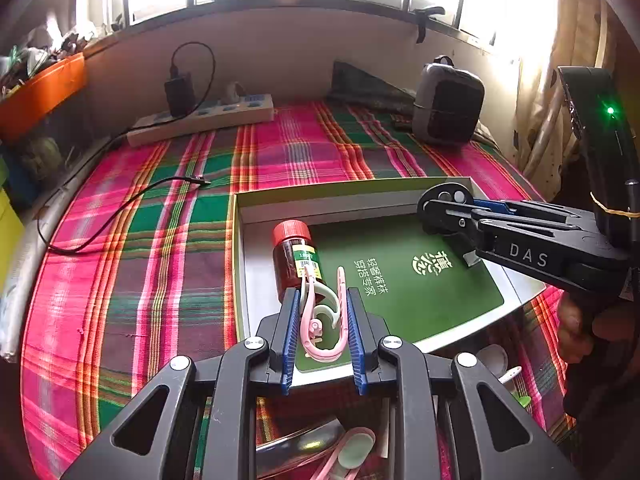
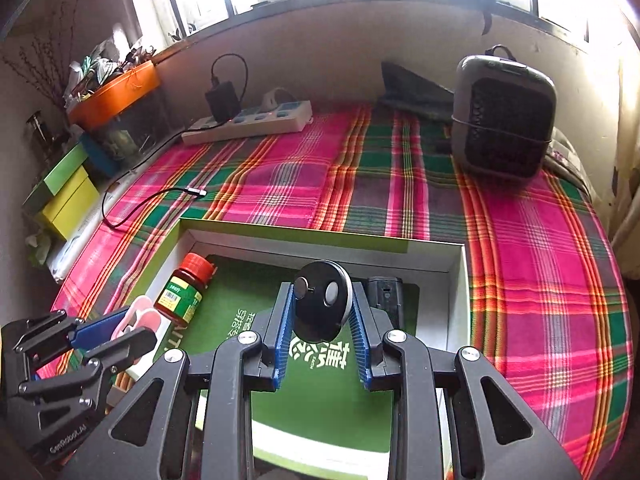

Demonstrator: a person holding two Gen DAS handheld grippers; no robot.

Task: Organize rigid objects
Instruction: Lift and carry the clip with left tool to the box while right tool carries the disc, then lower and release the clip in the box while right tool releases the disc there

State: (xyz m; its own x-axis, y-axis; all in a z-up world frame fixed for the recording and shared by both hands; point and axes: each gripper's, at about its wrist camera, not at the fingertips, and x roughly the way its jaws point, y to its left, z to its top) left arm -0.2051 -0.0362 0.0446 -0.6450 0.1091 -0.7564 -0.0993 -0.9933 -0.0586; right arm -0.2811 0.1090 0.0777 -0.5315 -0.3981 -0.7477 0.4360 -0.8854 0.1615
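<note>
I'm over a plaid-covered table (image 2: 520, 280) below a window. Nearest me, my left gripper (image 1: 323, 316) is clamped narrow on a pink clip (image 1: 322, 320), long axis running along the fingers, poised above the near-left part of the open box (image 2: 320, 236), beside the red-capped bottle (image 1: 296, 258) lying inside. Farther right, my right gripper (image 2: 322, 312) pinches a black disc (image 2: 322, 306) above the box's middle; both loads look set to go straight down.

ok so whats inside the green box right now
Inside the box: a red-capped bottle lying on its side and a small black block by the far wall. Both tongs and their loads cover part of the floor.
</note>
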